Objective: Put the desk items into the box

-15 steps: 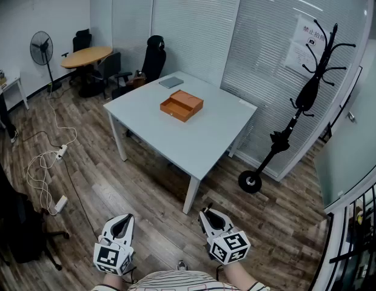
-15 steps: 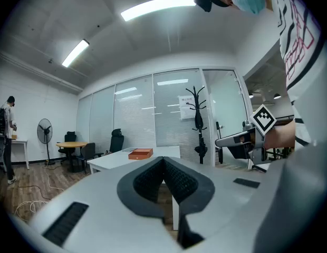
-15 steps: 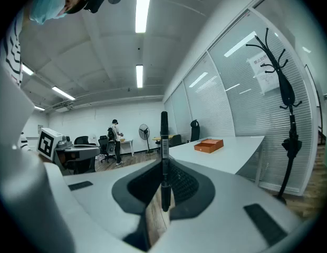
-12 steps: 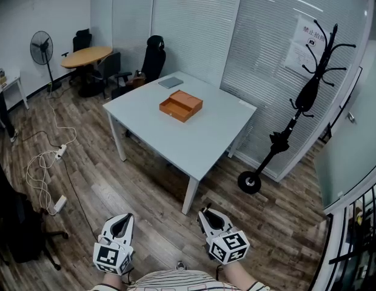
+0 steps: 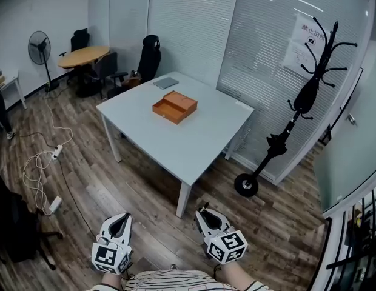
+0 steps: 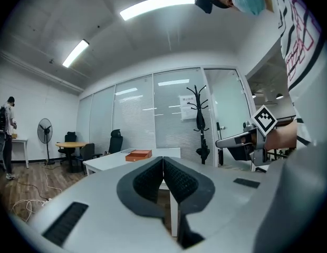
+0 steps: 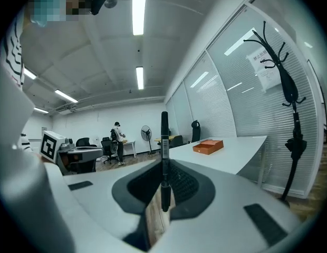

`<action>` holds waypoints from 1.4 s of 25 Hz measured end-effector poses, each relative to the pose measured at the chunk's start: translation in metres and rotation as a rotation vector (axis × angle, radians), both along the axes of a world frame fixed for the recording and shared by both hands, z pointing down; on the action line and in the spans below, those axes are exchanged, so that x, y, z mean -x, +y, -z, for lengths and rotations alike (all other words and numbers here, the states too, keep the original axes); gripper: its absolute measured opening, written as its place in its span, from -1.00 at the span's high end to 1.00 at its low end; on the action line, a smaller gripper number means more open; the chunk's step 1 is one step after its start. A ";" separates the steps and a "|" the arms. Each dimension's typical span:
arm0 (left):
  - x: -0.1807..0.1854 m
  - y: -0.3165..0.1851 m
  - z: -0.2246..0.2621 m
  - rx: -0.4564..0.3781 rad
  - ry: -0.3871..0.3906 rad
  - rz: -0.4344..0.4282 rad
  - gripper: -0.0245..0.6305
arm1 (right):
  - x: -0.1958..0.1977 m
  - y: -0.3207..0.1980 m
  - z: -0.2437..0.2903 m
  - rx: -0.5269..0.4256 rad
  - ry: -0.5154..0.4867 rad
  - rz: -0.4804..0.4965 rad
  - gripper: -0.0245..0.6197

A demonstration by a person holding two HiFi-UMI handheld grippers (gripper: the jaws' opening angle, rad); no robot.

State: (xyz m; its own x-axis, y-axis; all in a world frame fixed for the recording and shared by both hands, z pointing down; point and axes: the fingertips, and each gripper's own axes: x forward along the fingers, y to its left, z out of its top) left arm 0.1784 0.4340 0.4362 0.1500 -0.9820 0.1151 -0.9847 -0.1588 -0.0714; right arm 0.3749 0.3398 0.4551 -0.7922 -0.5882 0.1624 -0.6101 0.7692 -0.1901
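right gripper view: upright pen (image 7: 164,141) clamped in the right gripper (image 7: 163,181).

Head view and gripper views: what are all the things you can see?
table: one, white, room's middle
box: one, orange, open, on the table
notebook or tablet: one, grey, table's far corner
round table: one, wooden, far left
office chairs: a few, black, near both tables
fan: one, black, far left
coat stand: one, black, right, by the glass wall
cable: white, tangled on the floor, left
pen: one, black, upright in the right gripper
left gripper: one, grey, shut, empty
right gripper: one, grey, shut on the pen
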 end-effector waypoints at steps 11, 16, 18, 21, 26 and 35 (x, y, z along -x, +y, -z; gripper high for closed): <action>0.036 -0.043 -0.017 0.034 -0.005 0.060 0.86 | 0.022 -0.058 -0.011 0.023 -0.006 -0.011 0.74; 0.080 -0.081 -0.018 0.033 -0.011 0.028 0.86 | 0.058 -0.095 -0.008 0.018 -0.012 -0.061 0.74; 0.105 -0.097 -0.017 0.036 -0.007 0.020 0.86 | 0.078 -0.109 -0.007 0.017 -0.013 -0.090 0.74; 0.143 -0.123 -0.016 0.040 0.005 -0.001 0.86 | 0.109 -0.129 -0.006 0.019 -0.010 -0.128 0.75; 0.195 -0.167 -0.016 0.055 -0.001 -0.069 0.85 | 0.158 -0.163 -0.004 0.020 -0.016 -0.195 0.75; 0.269 -0.213 -0.026 0.078 -0.008 -0.110 0.86 | 0.217 -0.201 -0.009 0.032 -0.015 -0.266 0.75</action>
State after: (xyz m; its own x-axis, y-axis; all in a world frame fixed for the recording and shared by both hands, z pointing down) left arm -0.0903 0.2206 0.4624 0.2552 -0.9476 0.1920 -0.9605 -0.2712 -0.0623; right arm 0.1581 0.1388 0.4641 -0.6126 -0.7711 0.1736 -0.7871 0.5755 -0.2219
